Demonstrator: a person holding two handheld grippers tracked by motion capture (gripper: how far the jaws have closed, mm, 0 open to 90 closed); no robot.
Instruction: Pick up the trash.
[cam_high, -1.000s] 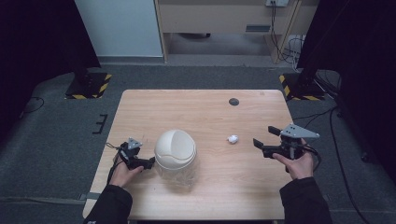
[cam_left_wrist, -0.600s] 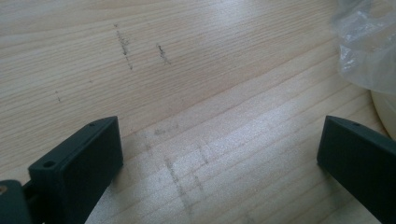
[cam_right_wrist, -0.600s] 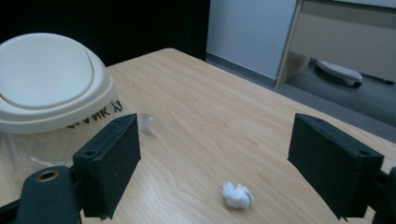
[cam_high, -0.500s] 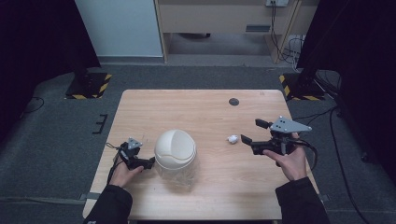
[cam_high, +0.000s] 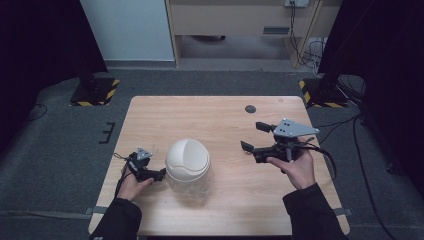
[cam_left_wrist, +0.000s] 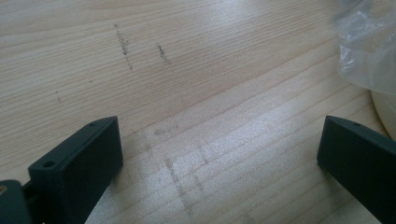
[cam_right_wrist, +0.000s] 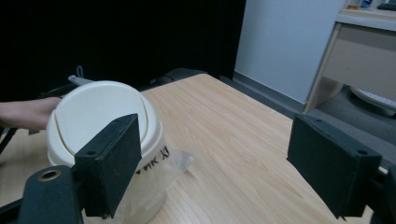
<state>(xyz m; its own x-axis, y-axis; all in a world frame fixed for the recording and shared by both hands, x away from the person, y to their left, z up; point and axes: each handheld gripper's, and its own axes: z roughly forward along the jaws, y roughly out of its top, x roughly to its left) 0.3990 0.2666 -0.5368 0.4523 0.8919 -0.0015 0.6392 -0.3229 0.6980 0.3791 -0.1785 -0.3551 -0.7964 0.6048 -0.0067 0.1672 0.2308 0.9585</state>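
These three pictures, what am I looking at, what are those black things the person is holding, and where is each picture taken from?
A person sits at a wooden table with a hand-held claw in each hand. The big picture comes from a camera overhead. The other two come from cameras riding on the claws, looking out between their black jaws.

The left claw rests low beside a small cream bin with a domed swing lid and a clear plastic liner. Its jaws are open and hold nothing.

The right claw is raised above the table, jaws wide apart and empty, facing the bin.

A small dark round spot also shows near the table's far edge; I cannot tell what it is.
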